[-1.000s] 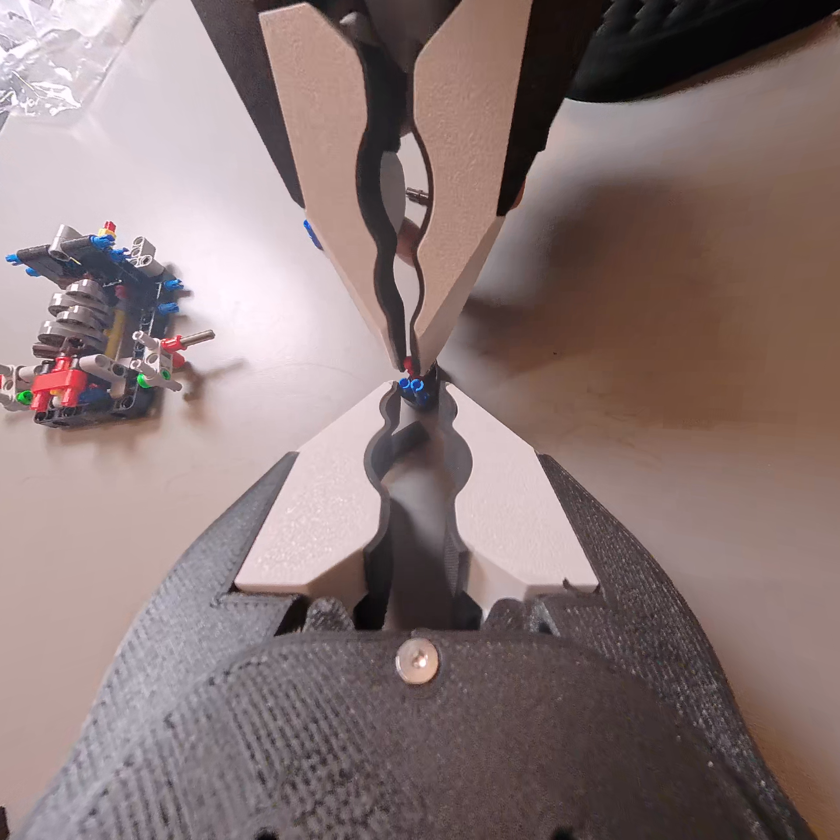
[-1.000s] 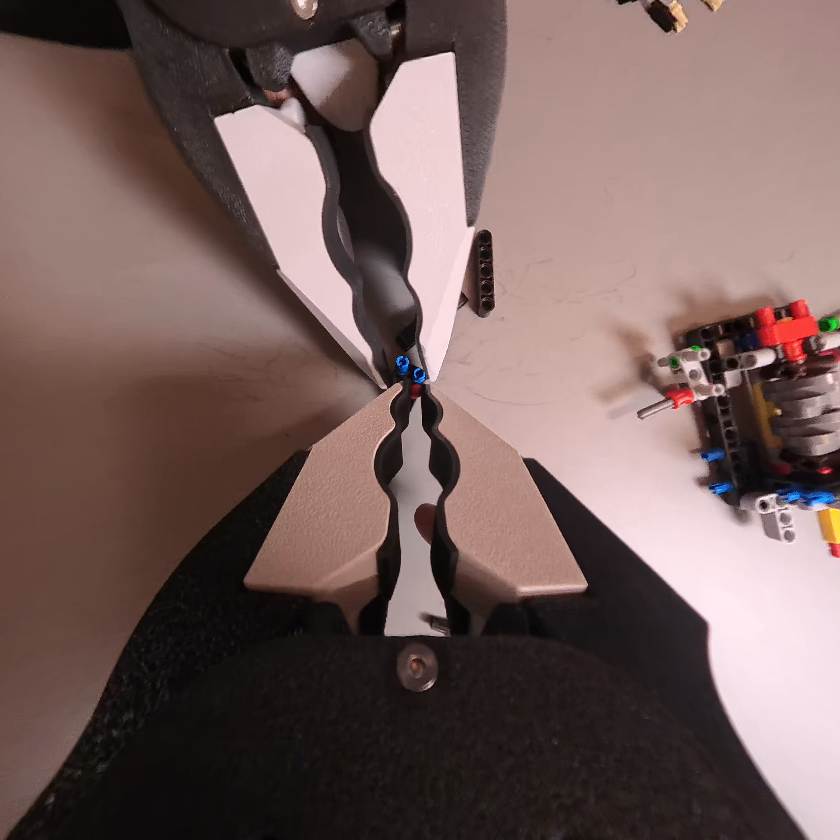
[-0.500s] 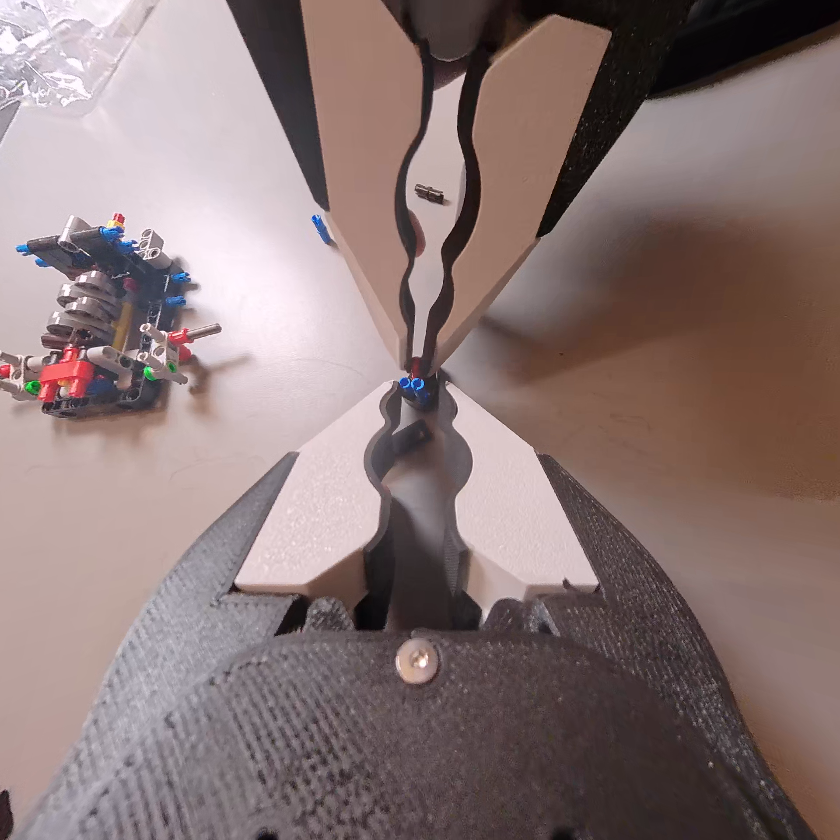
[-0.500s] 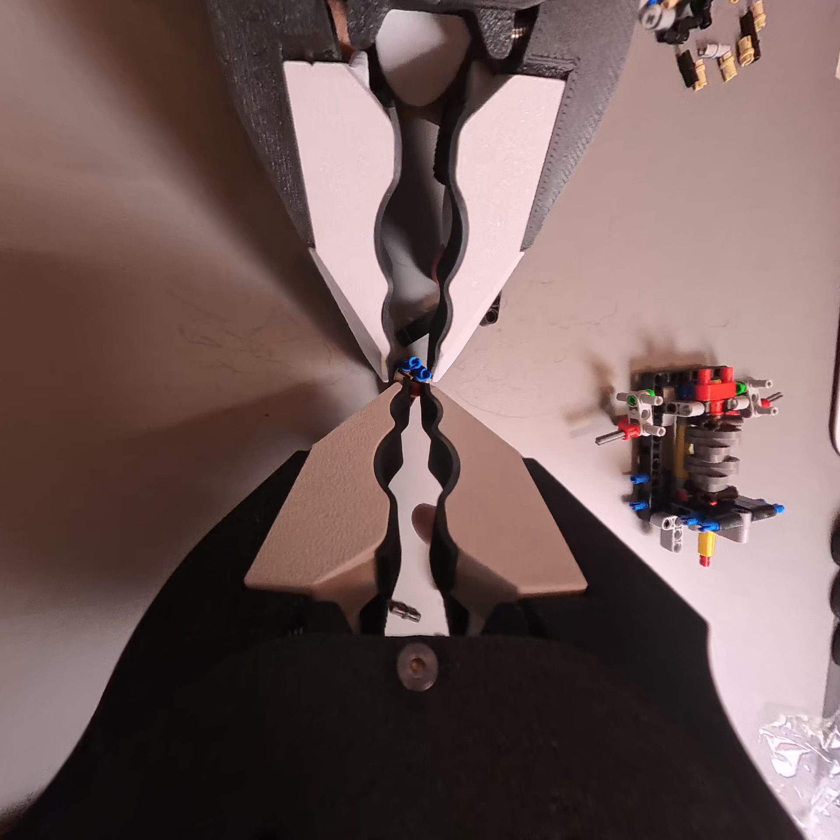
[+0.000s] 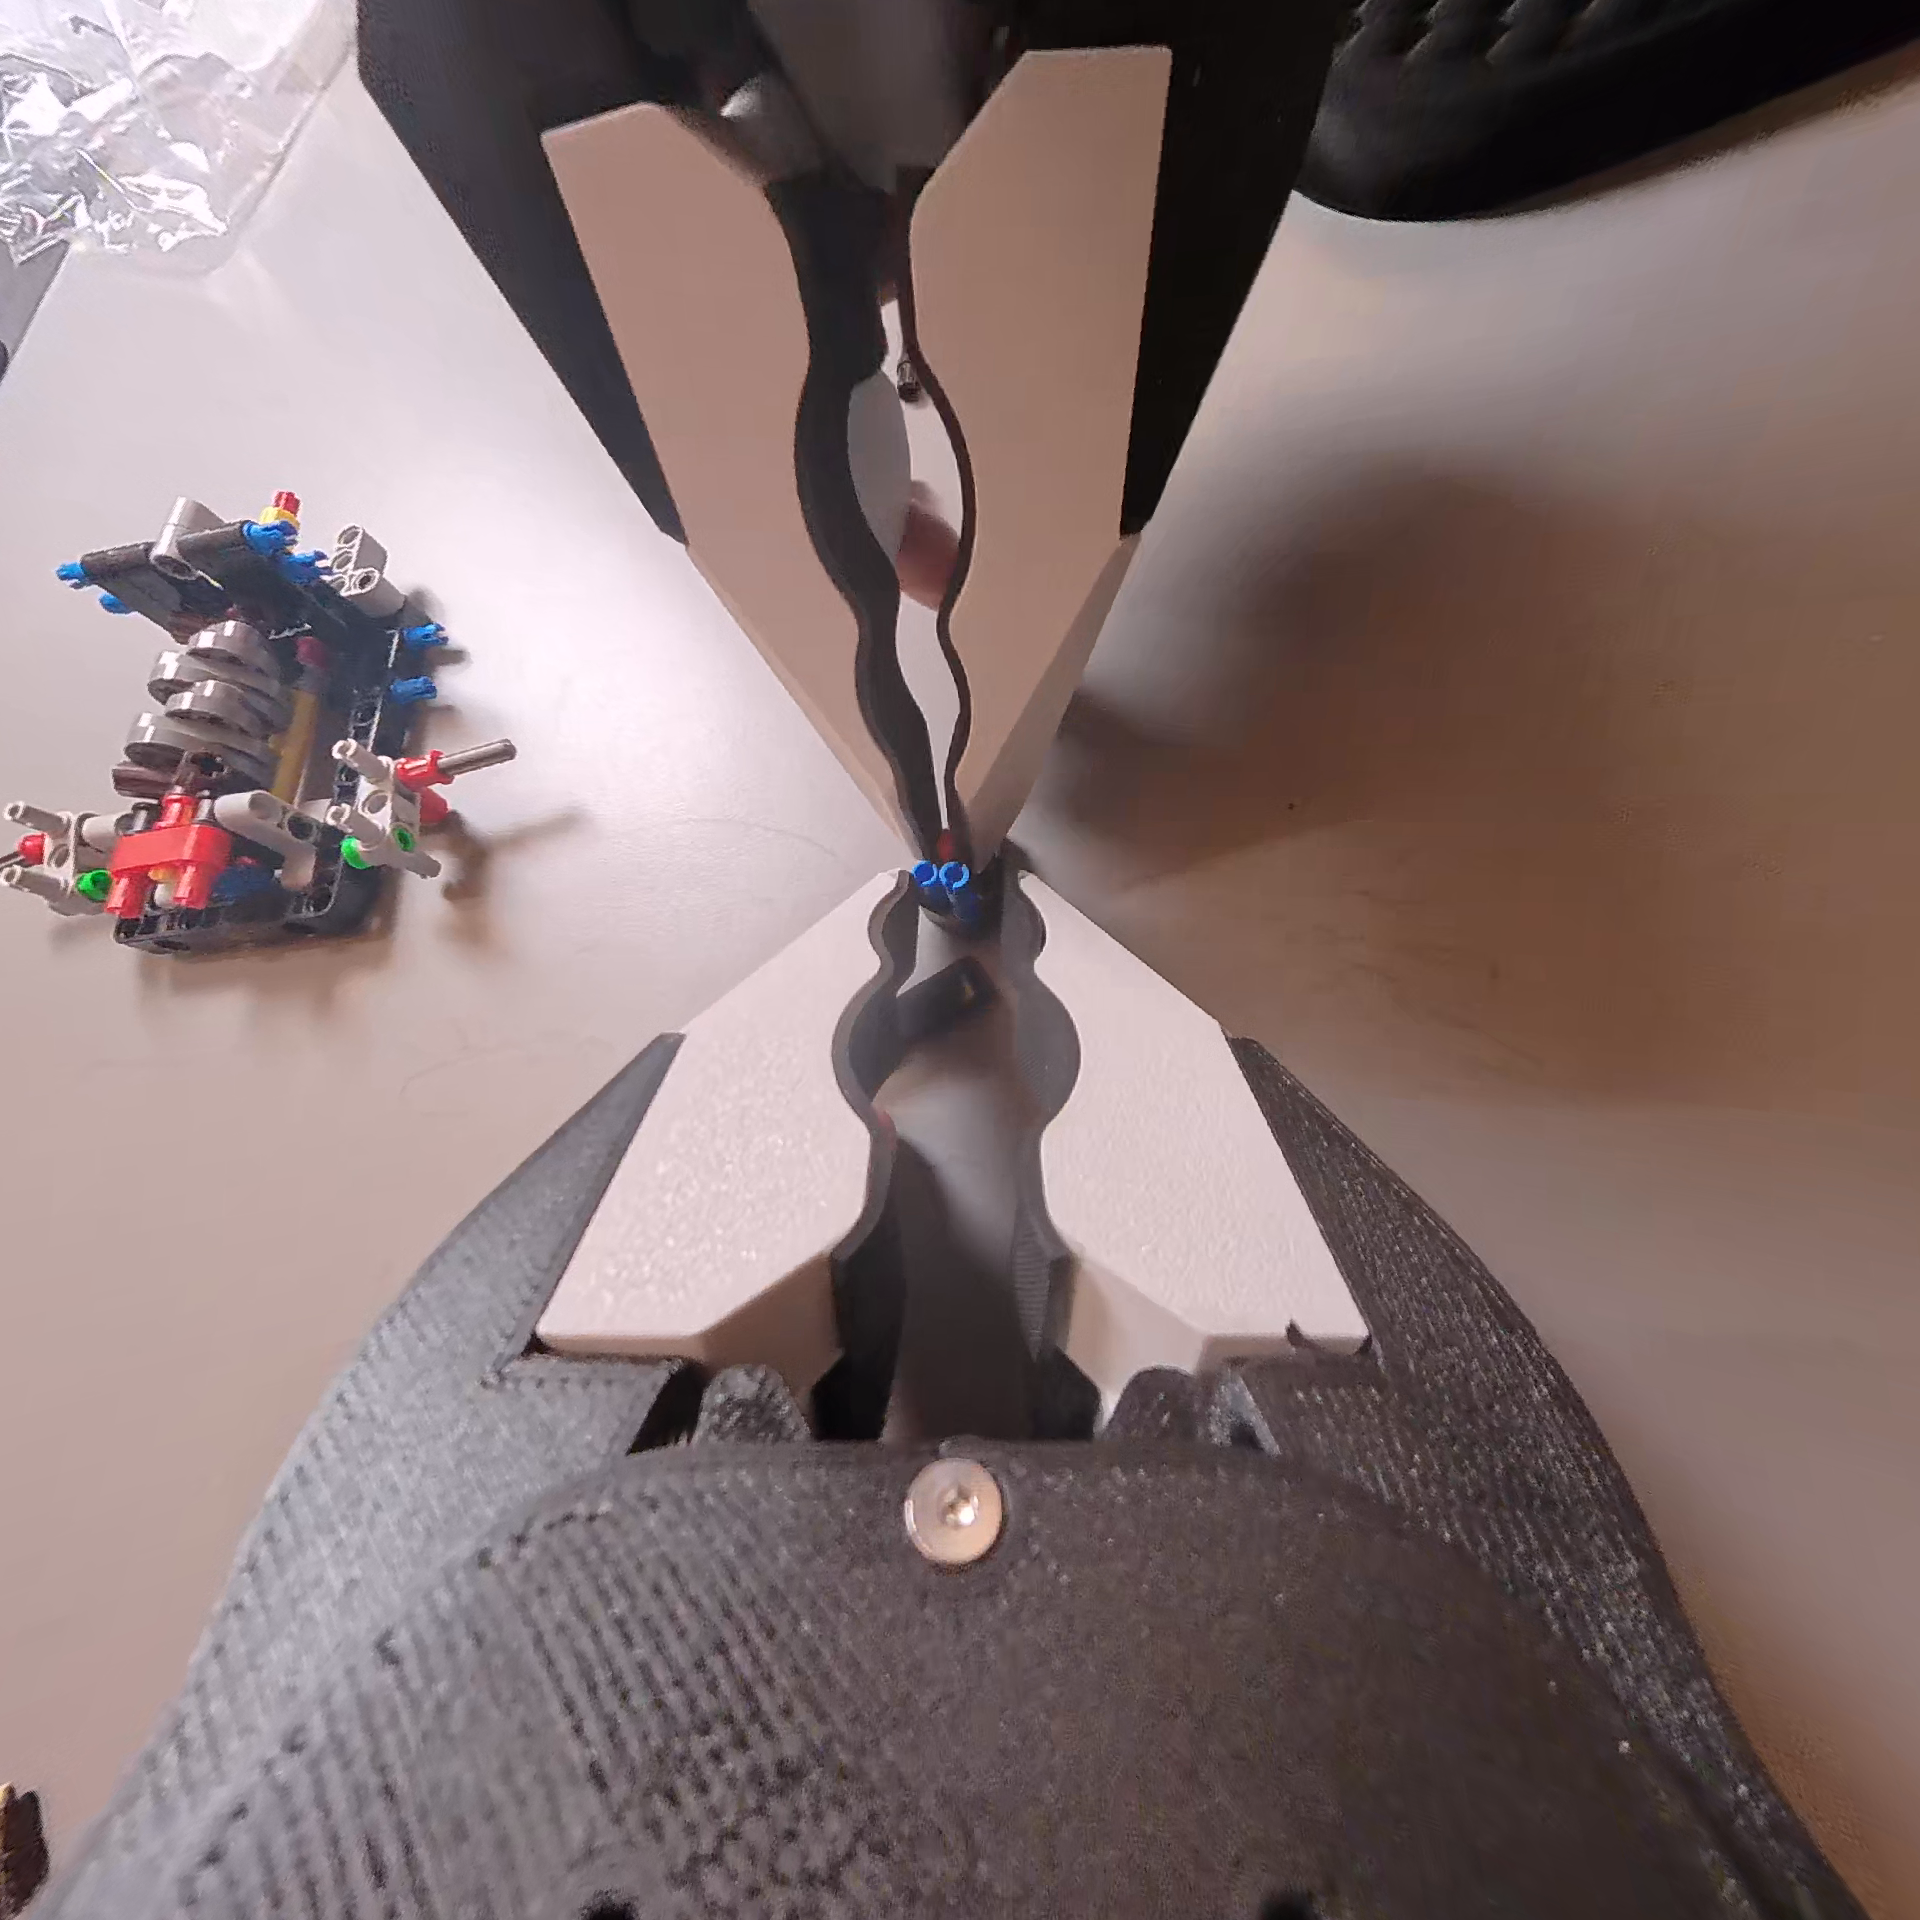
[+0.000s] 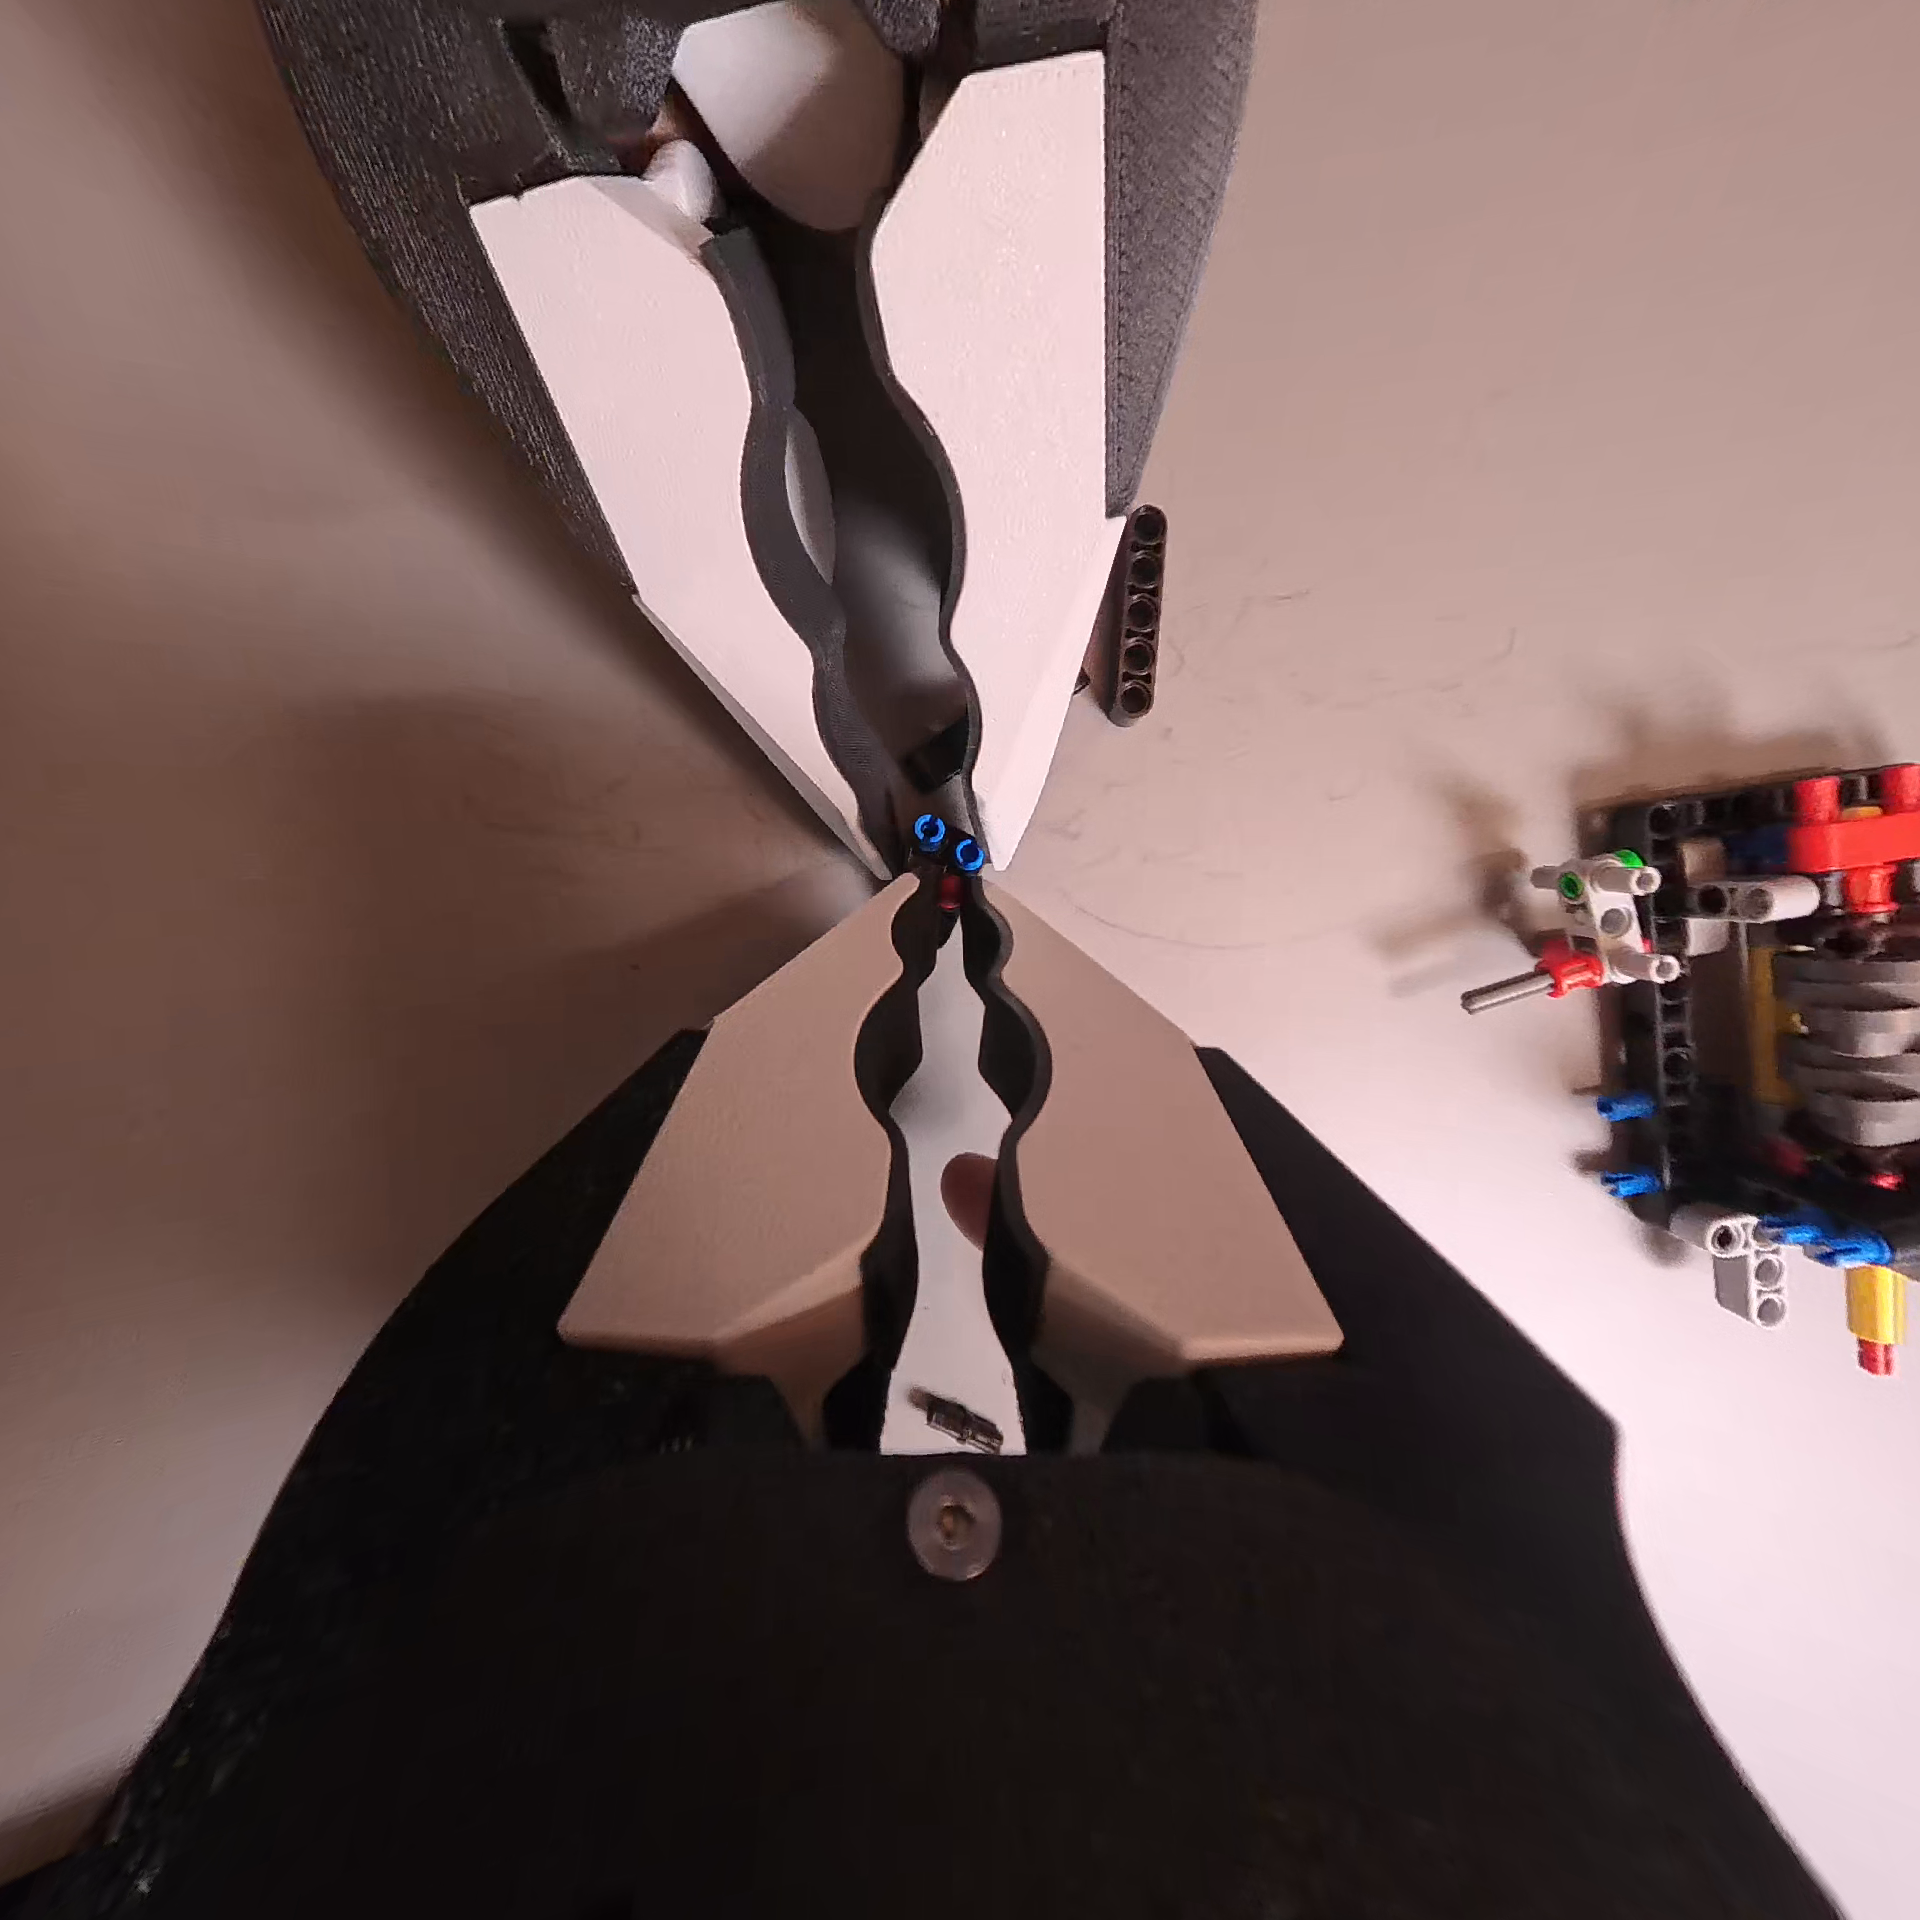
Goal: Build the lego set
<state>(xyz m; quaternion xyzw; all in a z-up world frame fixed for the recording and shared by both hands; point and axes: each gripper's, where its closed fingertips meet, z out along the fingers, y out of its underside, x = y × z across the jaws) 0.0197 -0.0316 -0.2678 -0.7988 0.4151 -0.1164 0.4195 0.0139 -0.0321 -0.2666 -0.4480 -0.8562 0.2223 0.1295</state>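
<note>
My two grippers meet tip to tip above the table. My left gripper (image 5: 951, 902) is shut on a small black beam (image 5: 943, 995) with two blue pins (image 5: 940, 878) at its end. My right gripper (image 6: 941, 900) is shut on a small red pin (image 6: 948, 891), which touches the beam's end beside the blue pins (image 6: 945, 842). In the left wrist view the right gripper (image 5: 951, 831) comes in from the top. In the right wrist view the left gripper (image 6: 940, 844) comes in from the top. The partly built lego model (image 5: 260, 727) lies apart on the table (image 6: 1766, 1039).
A loose black beam (image 6: 1138, 613) lies on the table beside the left gripper. A small black pin (image 6: 961, 1418) lies under my right gripper, also in the left wrist view (image 5: 909, 366). A crumpled clear plastic bag (image 5: 135, 114) lies at the far left. My left and right fingertips are right by each other.
Both grippers stay shut and tip to tip. The right gripper has swung around the contact point, so the model sits nearer the right edge of its view again.
</note>
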